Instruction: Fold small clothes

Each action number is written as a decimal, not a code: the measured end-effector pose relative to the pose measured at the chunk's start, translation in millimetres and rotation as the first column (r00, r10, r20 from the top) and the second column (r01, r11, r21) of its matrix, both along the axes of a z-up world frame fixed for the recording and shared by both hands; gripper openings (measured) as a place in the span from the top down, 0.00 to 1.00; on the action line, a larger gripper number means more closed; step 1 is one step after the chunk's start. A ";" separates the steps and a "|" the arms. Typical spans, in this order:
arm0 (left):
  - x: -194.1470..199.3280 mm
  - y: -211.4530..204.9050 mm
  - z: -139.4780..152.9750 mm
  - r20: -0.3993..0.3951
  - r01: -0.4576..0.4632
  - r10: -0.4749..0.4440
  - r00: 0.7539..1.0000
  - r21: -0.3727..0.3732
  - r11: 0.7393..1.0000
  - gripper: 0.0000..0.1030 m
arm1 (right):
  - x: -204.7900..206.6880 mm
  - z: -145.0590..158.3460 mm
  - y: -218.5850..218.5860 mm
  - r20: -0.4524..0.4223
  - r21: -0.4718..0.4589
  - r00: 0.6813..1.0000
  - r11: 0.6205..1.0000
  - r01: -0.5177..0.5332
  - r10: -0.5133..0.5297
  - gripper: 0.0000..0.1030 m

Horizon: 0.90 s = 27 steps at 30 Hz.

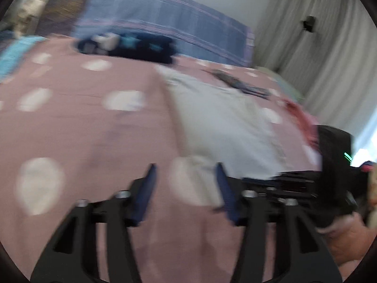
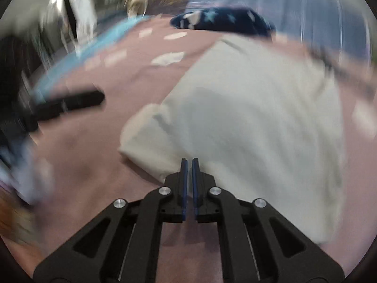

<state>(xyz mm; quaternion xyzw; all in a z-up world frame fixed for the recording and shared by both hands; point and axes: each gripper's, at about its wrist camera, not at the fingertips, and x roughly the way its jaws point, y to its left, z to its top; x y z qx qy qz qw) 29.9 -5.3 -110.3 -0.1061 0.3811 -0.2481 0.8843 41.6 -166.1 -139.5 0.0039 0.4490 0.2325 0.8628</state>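
Observation:
A white garment (image 1: 226,120) lies spread on the pink bedspread with white dots (image 1: 94,127). Motion blurs both views. My left gripper (image 1: 186,166) is open just above the bed, and the garment's near corner lies between its blue pads without touching them. In the right wrist view the same white garment (image 2: 254,118) fills the middle, its near edge bunched and rolled. My right gripper (image 2: 189,160) is shut on that near edge, its pads almost together. One of the left gripper's black fingers (image 2: 80,101) shows at the left of that view.
A dark blue garment with stars (image 1: 141,47) lies at the far side of the bed, in front of a blue plaid cushion (image 1: 165,21). A pink-red cloth (image 1: 304,120) sits right of the white garment. Grey curtains (image 1: 318,59) hang on the right, and a light-blue cloth (image 2: 94,47) lies along the bed's left edge.

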 end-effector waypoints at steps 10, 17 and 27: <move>12.5 -43.8 -31.7 -0.088 0.093 -0.085 0.993 0.092 0.991 0.67 | 11.0 -1.3 -85.3 -0.041 0.099 0.983 0.978 0.184 -0.181 0.97; 19.4 -46.5 -2.2 -0.018 0.073 -0.071 0.997 0.136 0.988 0.66 | 25.9 40.2 -111.5 0.054 0.090 0.965 0.964 0.251 -0.256 0.78; 85.2 -53.9 -34.9 -0.066 -0.011 0.026 0.998 0.225 0.974 0.47 | 110.9 17.4 -113.4 0.074 -0.105 0.970 0.965 0.238 -0.231 0.84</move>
